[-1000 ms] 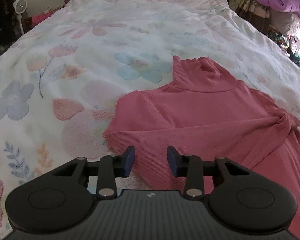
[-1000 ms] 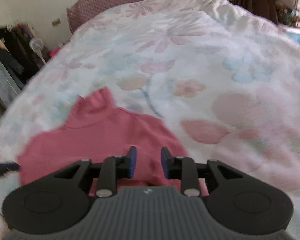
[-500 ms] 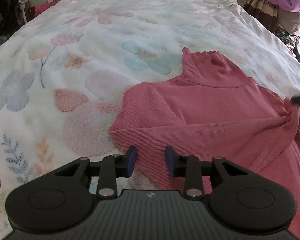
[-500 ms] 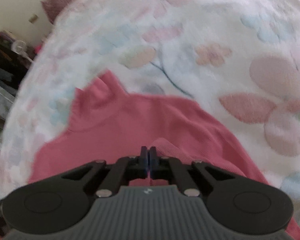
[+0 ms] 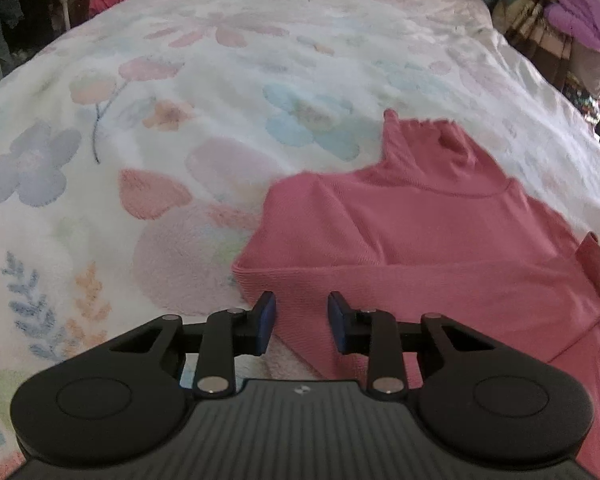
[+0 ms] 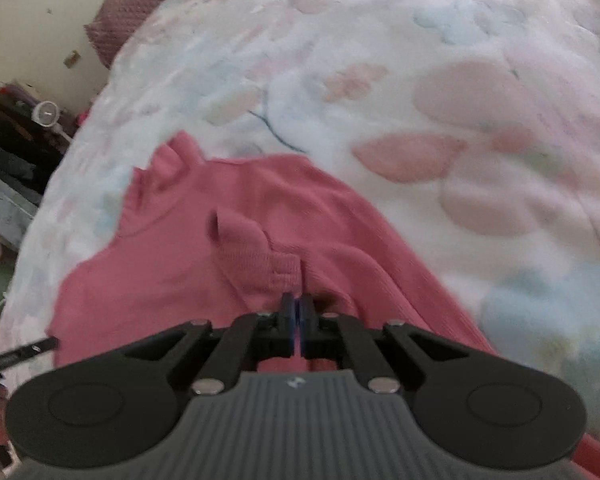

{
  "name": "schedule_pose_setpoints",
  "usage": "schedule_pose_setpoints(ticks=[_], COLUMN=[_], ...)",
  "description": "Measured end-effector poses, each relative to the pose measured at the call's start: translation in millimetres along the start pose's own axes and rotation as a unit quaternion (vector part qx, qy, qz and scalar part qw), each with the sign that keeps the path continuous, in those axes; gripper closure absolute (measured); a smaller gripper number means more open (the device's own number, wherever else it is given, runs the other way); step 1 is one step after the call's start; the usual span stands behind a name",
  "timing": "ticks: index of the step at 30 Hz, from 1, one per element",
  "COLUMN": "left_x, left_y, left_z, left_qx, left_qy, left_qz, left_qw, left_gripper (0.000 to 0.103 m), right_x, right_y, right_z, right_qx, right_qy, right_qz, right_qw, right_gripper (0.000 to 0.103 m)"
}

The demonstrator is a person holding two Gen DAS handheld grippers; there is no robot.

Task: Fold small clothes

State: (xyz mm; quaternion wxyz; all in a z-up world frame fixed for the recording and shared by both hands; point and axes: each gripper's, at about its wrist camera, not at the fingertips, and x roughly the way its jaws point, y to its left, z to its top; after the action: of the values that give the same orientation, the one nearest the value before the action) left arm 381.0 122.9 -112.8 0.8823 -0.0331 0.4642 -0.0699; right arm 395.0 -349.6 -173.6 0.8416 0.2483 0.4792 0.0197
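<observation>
— Right wrist view: where was the pink turtleneck top (image 6: 204, 256)?

— Spread on the bed's floral blanket (image 6: 460, 80), its cuff (image 6: 260, 256) pinched in the clenched right tool (image 6: 298, 312).

— And the left tool (image 5: 300, 320)?

— Released, pads (image 5: 266, 316) apart over the folded sleeve (image 5: 380, 292), gripping nothing.

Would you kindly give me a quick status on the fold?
Right hand-held gripper shut on pink sweater cuff. Left hand-held gripper open over folded sleeve edge. Sweater flat on floral blanket. Nothing in the way.
</observation>
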Motion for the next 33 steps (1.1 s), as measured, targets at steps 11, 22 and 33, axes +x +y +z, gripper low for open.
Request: schedule_pose_setpoints(ticks=[11, 22, 33], left_x=[-1.1, -2.3, 42.7], left_y=[36.4, 38.4, 75.6], left_z=[18.3, 15.6, 18.6], left_qx=[-0.071, -0.092, -0.218], left_qy=[0.007, -0.011, 0.025], left_qz=[-0.009, -0.022, -0.059], left_qw=[0.9974, 0.9955, 0.9738], left_gripper=[0.067, 0.057, 0.052], right_x=[11.8, -0.2, 28.8], right_y=[67.4, 3.2, 20.1], right_z=[42.3, 45.9, 62.5], right_qx=[-0.151, -0.092, -0.033], right_qy=[-0.026, -0.014, -0.004], right_qz=[0.009, -0.091, 0.018], right_qw=[0.988, 0.991, 0.999], right_gripper=[0.071, 0.098, 0.081])
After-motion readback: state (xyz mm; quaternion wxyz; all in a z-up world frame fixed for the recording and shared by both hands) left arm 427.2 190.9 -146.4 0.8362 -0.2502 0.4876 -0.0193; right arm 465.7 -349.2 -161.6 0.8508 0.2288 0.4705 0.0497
